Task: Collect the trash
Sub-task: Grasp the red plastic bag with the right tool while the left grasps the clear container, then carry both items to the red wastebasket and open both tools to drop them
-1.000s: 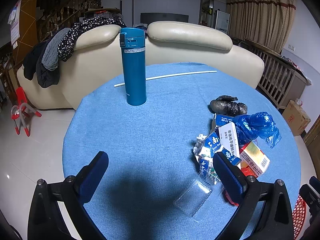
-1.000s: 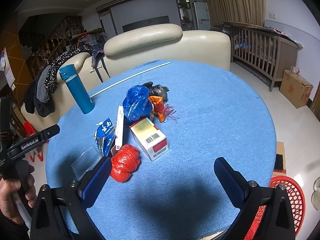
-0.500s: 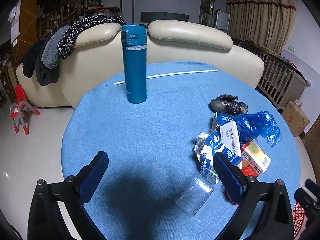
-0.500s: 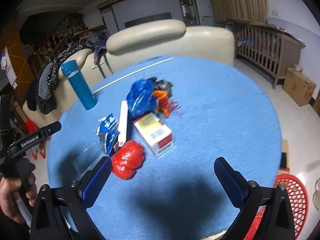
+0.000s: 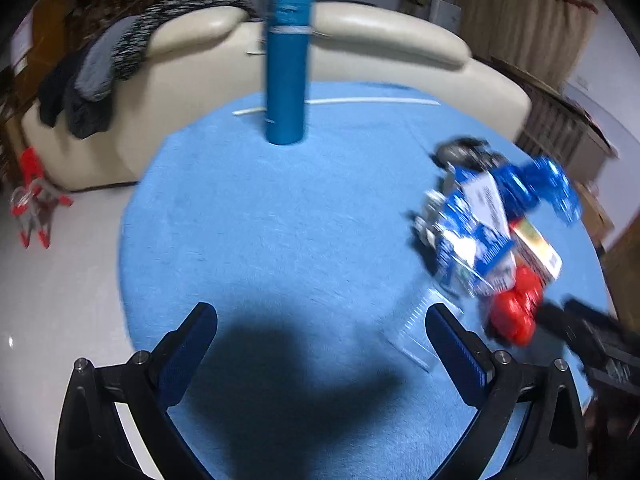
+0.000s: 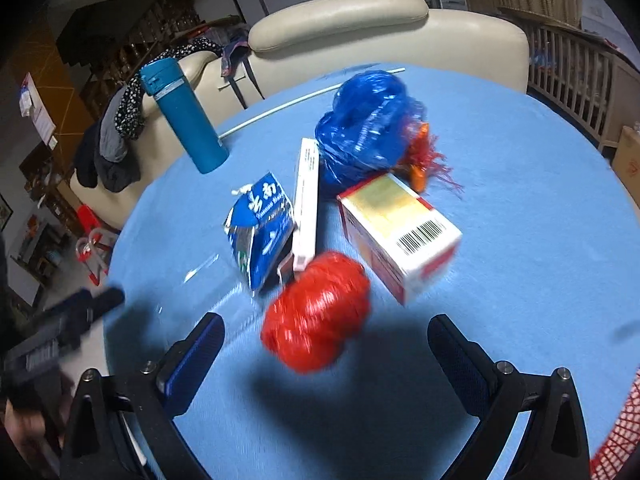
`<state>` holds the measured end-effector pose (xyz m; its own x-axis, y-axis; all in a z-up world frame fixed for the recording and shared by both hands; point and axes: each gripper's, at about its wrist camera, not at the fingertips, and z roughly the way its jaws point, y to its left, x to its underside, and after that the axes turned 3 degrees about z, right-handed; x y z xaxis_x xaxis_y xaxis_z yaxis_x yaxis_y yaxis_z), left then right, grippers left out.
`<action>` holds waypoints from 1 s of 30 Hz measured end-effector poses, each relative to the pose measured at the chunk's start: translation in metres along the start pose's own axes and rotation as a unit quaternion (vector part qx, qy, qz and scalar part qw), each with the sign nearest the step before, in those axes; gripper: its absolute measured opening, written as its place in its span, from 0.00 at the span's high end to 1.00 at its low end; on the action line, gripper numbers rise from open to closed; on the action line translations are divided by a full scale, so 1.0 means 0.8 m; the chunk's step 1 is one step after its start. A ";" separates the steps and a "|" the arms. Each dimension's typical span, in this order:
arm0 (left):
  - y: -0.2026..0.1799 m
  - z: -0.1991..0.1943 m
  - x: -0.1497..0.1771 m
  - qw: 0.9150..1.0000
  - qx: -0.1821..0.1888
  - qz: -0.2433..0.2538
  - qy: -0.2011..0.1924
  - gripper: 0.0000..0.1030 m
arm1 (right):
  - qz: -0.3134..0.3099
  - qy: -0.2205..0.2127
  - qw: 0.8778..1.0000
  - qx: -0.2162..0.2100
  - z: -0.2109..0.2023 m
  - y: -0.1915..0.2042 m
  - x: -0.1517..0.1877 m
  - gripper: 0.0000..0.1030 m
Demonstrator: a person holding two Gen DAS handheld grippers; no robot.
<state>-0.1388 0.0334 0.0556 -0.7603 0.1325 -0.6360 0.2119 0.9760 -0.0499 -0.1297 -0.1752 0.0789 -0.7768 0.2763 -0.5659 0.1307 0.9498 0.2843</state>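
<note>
Two hand-held grippers hang over a round table [image 6: 540,240] draped in blue cloth, the right gripper [image 6: 324,344] spread wide with nothing between its fingers, directly in front of a crumpled red bag [image 6: 316,312]. Behind the bag lie a barcoded carton [image 6: 400,232], a blue foil packet [image 6: 260,228], a white box [image 6: 306,196] and a blue plastic bag [image 6: 368,124], with a teal flask [image 6: 184,116] upright beyond. The left gripper [image 5: 320,344], equally wide and empty, hovers beside a clear plastic tray [image 5: 416,332] at the heap's near edge.
</note>
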 end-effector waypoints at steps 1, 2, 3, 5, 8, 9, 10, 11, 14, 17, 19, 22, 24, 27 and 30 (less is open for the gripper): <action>-0.006 0.003 0.001 1.000 0.006 0.012 0.003 0.00 | 0.001 0.004 1.000 -0.001 0.010 0.001 -0.002 0.09; -0.011 0.005 0.002 1.000 0.009 0.022 0.005 0.00 | 0.005 0.012 1.000 -0.003 0.017 0.000 -0.004 0.22; -0.015 0.007 0.002 1.000 0.012 0.028 0.005 0.00 | 0.013 0.024 1.000 -0.008 0.027 -0.002 -0.004 0.31; -0.023 0.010 0.001 0.999 0.019 0.040 0.008 0.00 | 0.037 0.037 0.998 -0.040 0.040 -0.012 -0.003 0.44; -0.036 0.015 -0.003 0.998 0.026 0.060 0.011 0.00 | 0.040 0.030 0.997 -0.059 0.035 -0.018 -0.005 0.56; -0.044 0.017 -0.005 0.997 0.031 0.070 0.011 0.00 | 0.042 0.029 0.997 -0.063 0.030 -0.021 -0.005 0.56; -0.049 0.017 -0.006 0.996 0.035 0.077 0.011 0.00 | 0.045 0.026 0.997 -0.063 0.024 -0.026 -0.005 0.56; -0.056 0.019 -0.007 0.996 0.039 0.085 0.011 0.00 | 0.050 0.022 0.996 -0.065 0.016 -0.032 -0.004 0.56; -0.077 0.031 -0.008 0.993 0.047 0.106 0.021 0.00 | 0.063 0.014 0.996 -0.069 -0.001 -0.047 -0.002 0.56; -0.094 0.049 -0.008 0.990 0.038 0.130 0.037 0.00 | 0.078 0.003 0.994 -0.071 -0.021 -0.064 0.001 0.56; -0.099 0.057 -0.007 0.988 0.041 0.142 0.048 0.17 | 0.092 -0.005 0.993 -0.075 -0.034 -0.076 0.000 0.56; -0.100 0.065 -0.007 0.987 0.056 0.141 0.060 0.41 | 0.112 -0.016 0.990 -0.083 -0.050 -0.091 0.001 0.56; -0.099 0.061 -0.009 0.987 0.071 0.134 0.060 0.46 | 0.122 -0.022 0.988 -0.087 -0.059 -0.099 0.005 0.56; -0.100 0.044 -0.007 0.988 0.077 0.127 0.051 0.49 | 0.136 -0.031 0.986 -0.091 -0.076 -0.115 0.014 0.56; -0.108 0.025 -0.006 0.988 0.081 0.125 0.034 0.49 | 0.151 -0.049 0.984 -0.083 -0.100 -0.132 0.025 0.56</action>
<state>-0.1411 -0.0549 0.0473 -0.7098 0.3823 -0.5917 0.4897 0.8715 -0.0243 -0.2082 -0.2820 0.0997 -0.6541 0.5628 -0.5054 0.2375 0.7872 0.5692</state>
